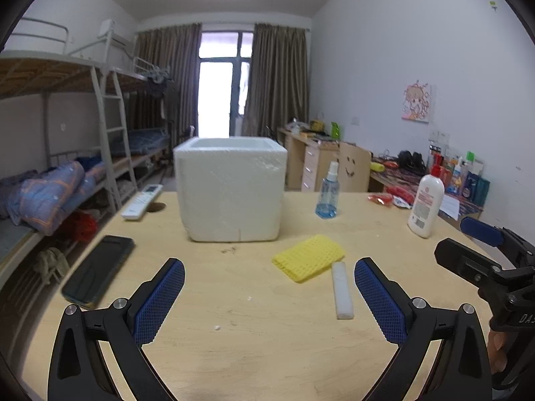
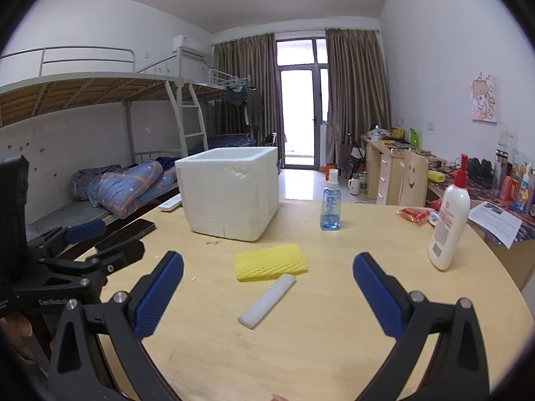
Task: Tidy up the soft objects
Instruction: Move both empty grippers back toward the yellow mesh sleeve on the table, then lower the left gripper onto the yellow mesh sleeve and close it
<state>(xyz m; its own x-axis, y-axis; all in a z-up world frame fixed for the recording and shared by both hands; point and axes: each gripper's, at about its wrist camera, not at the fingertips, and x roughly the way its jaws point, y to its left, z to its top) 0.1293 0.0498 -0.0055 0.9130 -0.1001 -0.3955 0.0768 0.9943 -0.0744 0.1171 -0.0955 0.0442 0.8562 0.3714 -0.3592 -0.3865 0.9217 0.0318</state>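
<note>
A yellow foam net pad (image 1: 309, 258) (image 2: 271, 262) lies flat on the wooden table, and a white foam stick (image 1: 342, 290) (image 2: 267, 300) rests just in front of it, touching its near edge. Behind both stands an open-topped white foam box (image 1: 230, 188) (image 2: 230, 188). My left gripper (image 1: 269, 269) is open over bare table, left of the stick. My right gripper (image 2: 267, 264) is open, and the pad and stick lie ahead between its fingers. Neither holds anything.
A blue spray bottle (image 1: 327, 192) (image 2: 331, 202) and a white lotion bottle (image 1: 426, 200) (image 2: 449, 220) stand to the right. A black phone (image 1: 98, 269) (image 2: 127, 232) and a white remote (image 1: 142, 200) lie at the left. Red snack packets (image 2: 414, 214) sit far right. Bunk beds flank the left.
</note>
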